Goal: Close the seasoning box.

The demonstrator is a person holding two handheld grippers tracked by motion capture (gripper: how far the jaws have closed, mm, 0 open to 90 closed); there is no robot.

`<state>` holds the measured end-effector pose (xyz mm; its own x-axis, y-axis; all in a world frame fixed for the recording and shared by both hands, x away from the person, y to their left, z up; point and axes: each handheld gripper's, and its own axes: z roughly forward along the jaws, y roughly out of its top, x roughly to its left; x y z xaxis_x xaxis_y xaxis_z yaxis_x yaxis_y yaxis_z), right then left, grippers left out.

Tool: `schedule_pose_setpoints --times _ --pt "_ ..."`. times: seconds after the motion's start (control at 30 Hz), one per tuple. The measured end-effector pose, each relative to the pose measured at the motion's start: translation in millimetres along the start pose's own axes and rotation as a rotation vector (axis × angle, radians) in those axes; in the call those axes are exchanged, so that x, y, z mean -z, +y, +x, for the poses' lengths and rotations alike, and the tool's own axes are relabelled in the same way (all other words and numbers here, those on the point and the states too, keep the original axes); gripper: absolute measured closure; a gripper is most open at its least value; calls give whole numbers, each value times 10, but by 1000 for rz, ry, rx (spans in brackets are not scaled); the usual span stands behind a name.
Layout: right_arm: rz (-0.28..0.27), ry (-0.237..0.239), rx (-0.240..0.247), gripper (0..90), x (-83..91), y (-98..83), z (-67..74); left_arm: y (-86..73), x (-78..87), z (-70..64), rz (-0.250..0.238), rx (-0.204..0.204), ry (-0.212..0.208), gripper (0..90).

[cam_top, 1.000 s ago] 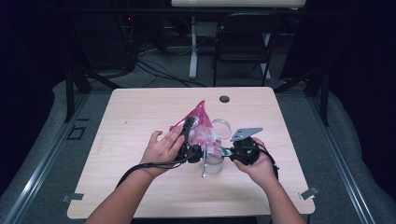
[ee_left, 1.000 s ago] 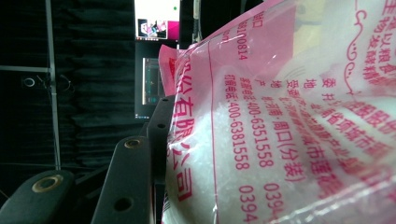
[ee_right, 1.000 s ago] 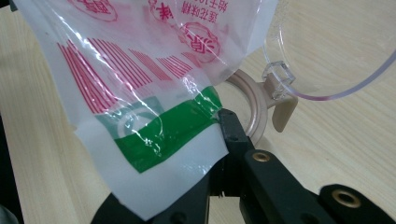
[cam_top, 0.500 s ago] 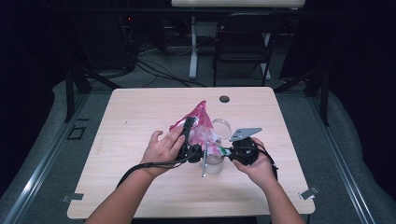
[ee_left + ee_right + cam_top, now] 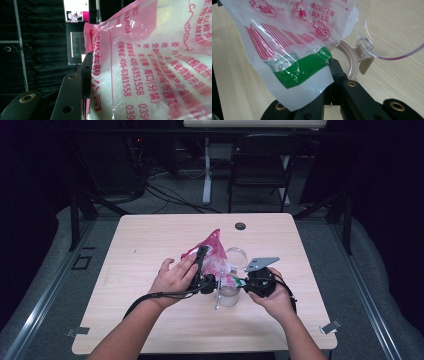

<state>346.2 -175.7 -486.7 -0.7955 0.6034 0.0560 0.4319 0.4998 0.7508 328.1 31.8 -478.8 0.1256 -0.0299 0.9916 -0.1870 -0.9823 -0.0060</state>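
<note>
We note a pink and clear plastic bag (image 5: pixel 155 62) printed with red characters and digits, white granules showing through. Its lower corner (image 5: pixel 294 67) carries red stripes, round red seals and a green band over white film. Black jaws with brass-coloured screw heads. The jar's open lid (image 5: pixel 392 27) is clear; its rim and hinge (image 5: pixel 354 62) are beige. The table (image 5: pixel 150 240) is pale wood-grain with a black round grommet (image 5: pixel 240 226).

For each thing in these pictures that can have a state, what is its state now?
Pink plastic bag: lifted, held by both grippers, white granules inside.
Left gripper: shut on the bag's side.
Right gripper: shut on the bag's green-striped edge.
Clear container: upright on the table, lid flipped open.
</note>
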Motion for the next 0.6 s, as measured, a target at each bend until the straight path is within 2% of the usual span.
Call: schedule_pose_setpoints --times 0.23,0.47,0.6 --pt "3 -3 6 900 -13 0 9 0 2 3 2 -14 -2 606" --pt "8 -5 8 900 -20 -3 9 1 4 -4 4 -8 -3 605" --pt "14 -1 9 900 -26 -4 9 1 9 -3 -4 -19 9 604"
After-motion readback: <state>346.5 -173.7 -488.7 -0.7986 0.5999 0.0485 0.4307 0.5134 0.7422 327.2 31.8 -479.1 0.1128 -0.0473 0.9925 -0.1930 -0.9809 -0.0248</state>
